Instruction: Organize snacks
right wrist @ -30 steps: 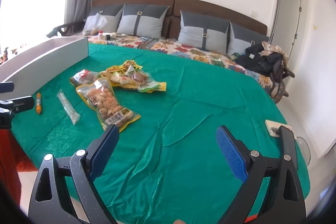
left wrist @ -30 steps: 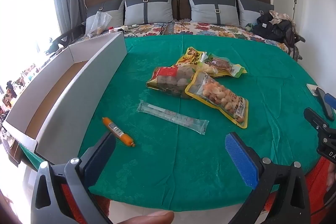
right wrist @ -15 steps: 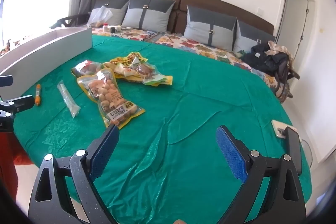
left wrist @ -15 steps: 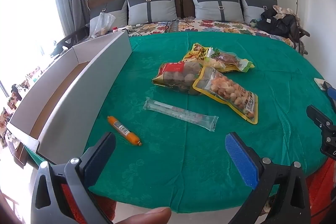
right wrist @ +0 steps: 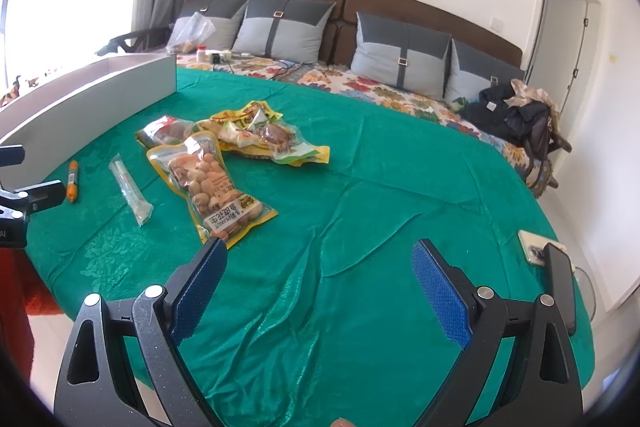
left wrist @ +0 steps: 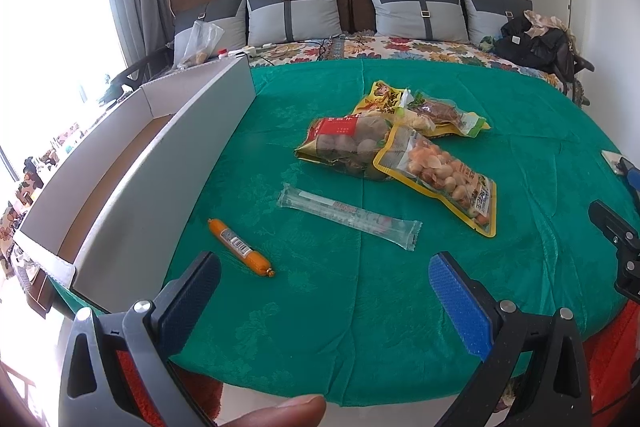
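Counting four pouches (left wrist: 438, 175) (one sausage (left wrist: 240, 248))

You had strong daylight from the window (left wrist: 48, 39) at left, blown out to white, glare sheening the green cloth (right wrist: 360, 227), sharp focus, and heavy fisheye bending with dark corners.

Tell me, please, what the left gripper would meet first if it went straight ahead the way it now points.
Probably the clear long wrapper: it lies across the line between the left gripper's open fingers, on the green cloth. The orange sausage stick sits just left of that line. Depth is uncertain.
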`<action>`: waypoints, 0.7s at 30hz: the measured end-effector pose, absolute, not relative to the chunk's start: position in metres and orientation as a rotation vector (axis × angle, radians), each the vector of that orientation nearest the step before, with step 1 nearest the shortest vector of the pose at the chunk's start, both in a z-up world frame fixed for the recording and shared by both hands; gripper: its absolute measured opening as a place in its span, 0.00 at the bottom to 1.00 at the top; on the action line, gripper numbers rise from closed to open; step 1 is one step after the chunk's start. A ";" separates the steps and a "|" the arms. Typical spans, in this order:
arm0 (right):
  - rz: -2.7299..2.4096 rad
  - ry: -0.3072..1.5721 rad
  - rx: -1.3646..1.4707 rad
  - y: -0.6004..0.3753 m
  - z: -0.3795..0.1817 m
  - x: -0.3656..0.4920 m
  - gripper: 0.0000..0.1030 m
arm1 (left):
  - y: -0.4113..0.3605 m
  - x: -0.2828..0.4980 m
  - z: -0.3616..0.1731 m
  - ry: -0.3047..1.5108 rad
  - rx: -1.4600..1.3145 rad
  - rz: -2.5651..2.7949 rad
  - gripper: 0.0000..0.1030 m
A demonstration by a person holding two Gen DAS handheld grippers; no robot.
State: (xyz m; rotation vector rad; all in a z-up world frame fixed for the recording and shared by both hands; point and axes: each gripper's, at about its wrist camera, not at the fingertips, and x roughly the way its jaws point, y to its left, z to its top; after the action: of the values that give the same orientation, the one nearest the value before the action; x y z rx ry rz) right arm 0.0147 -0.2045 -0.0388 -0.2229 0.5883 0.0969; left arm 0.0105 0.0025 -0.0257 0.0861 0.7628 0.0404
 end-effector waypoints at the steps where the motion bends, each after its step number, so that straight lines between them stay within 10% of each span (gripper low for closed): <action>1: 0.096 0.589 -0.223 -0.204 -0.039 0.015 0.93 | 0.003 0.010 -0.025 0.763 0.086 0.041 1.00; 21: 0.094 0.577 -0.211 -0.207 -0.036 0.014 0.93 | 0.003 0.010 -0.025 0.765 0.085 0.042 1.00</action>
State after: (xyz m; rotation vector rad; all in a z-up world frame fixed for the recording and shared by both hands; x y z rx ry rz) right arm 0.0141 -0.2065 -0.0358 -0.2112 0.5775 0.0939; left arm 0.0098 0.0032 -0.0247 0.0855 0.7654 0.0421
